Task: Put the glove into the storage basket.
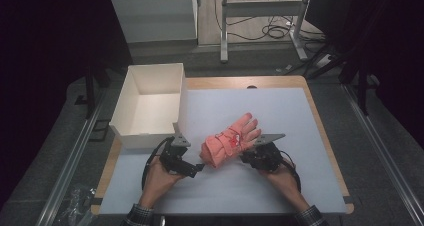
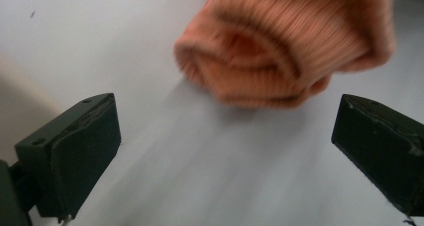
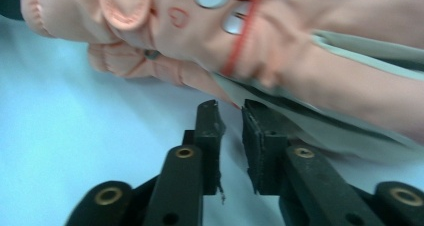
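High view: the white box (image 1: pixel 150 103) is empty, so I judge packing is not done. The pink glove (image 1: pixel 230 141) lies on the mat between my grippers. My left gripper (image 2: pixel 225 151) is spread wide before the cuff; my right gripper (image 3: pixel 232 118) is parted narrowly, pinching nothing.

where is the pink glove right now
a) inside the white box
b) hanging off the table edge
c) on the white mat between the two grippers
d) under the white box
c, the pink glove lies on the white mat, between the left gripper and the right gripper, while the white box behind it stands open with nothing in it.
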Motion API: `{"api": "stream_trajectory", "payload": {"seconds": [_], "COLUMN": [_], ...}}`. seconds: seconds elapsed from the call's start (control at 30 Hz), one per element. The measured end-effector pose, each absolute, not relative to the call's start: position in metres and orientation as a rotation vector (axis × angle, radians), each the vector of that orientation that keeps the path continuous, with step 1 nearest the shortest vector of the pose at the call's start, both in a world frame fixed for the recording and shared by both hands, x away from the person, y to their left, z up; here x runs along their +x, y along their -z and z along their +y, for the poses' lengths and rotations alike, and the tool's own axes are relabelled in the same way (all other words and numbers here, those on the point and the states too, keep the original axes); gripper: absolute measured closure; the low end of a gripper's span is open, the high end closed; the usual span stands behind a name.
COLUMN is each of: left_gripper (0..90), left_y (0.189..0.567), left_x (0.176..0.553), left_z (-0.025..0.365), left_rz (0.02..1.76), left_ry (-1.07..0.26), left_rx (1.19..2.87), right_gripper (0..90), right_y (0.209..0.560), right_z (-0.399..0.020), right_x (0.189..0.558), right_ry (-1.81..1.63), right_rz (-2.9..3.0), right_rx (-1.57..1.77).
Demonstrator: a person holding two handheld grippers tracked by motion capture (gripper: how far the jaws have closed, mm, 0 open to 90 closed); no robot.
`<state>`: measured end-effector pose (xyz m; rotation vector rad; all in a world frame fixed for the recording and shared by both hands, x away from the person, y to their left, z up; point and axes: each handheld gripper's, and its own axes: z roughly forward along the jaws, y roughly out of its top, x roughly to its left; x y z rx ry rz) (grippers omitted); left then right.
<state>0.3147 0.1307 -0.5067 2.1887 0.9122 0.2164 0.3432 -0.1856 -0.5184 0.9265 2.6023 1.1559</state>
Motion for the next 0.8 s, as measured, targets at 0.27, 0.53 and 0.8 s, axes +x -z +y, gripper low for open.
{"api": "stream_trajectory", "payload": {"seconds": [0.27, 0.53, 0.8], "left_gripper": [0.0, 0.0, 0.0], "left_y": [0.485, 0.468, 0.460], "left_x": [0.321, 0.334, 0.358], "left_z": [0.106, 0.083, 0.058], "left_rz": [0.821, 0.766, 0.723], "left_ry": [-0.182, -0.170, -0.167], "left_rx": [2.246, 2.294, 2.366], "right_gripper": [63.1, 51.1, 35.5], "right_y": [0.515, 0.515, 0.517], "right_z": [-0.214, -0.245, -0.272], "right_x": [0.339, 0.336, 0.337], "right_ry": [-1.109, -1.106, -1.096], "right_rz": [2.541, 2.484, 2.404], "right_rx": [0.958, 1.031, 1.093]}}
